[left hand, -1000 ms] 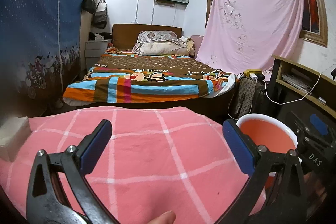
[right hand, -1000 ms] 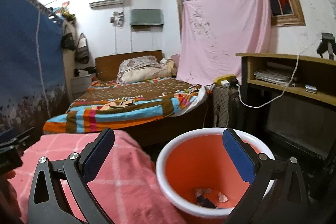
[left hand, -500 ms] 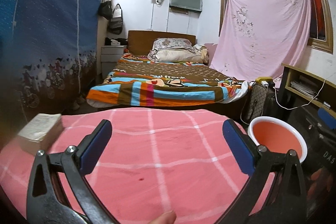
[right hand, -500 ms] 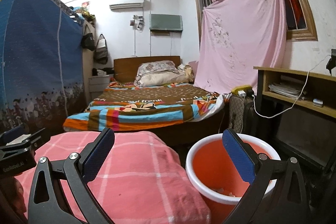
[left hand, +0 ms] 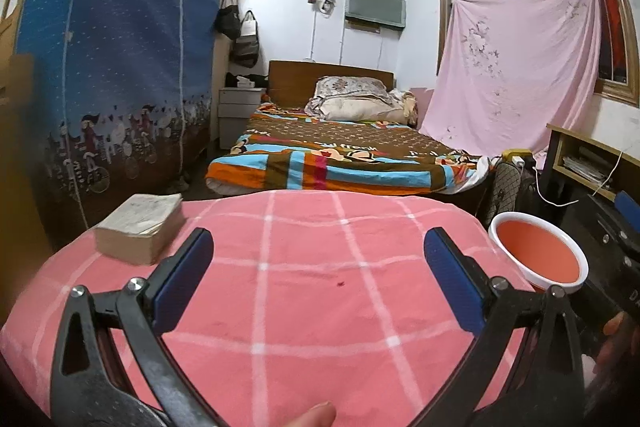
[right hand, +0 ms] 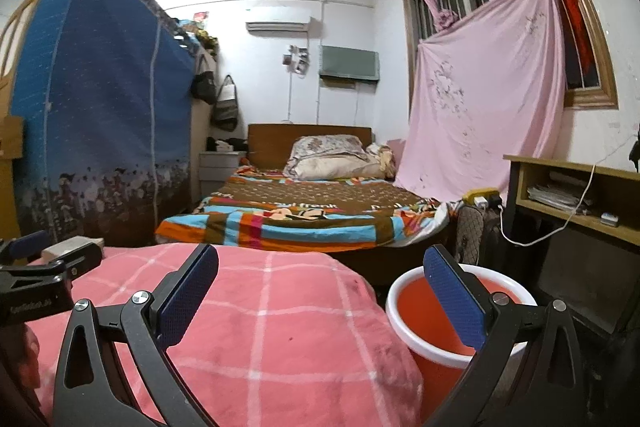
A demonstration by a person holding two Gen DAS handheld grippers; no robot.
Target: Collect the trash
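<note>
Pink checked cloth (left hand: 304, 291) is lying bare of litter now as both the left gripper (left hand: 318, 269) and right gripper (right hand: 320, 285) are rising, spread wide and empty, away from the orange white-rimmed bucket (right hand: 432, 323) at near right, suggesting collection is finishing.

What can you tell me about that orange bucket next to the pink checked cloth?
The orange bucket looks like plastic, round, with a white rim and an orange inside and outside. It stands upright and open, low beside the right edge of the pink checked cloth, near the bed's foot. Nothing grips it; the open right claw hangs in front. Its bottom is hidden.
</note>
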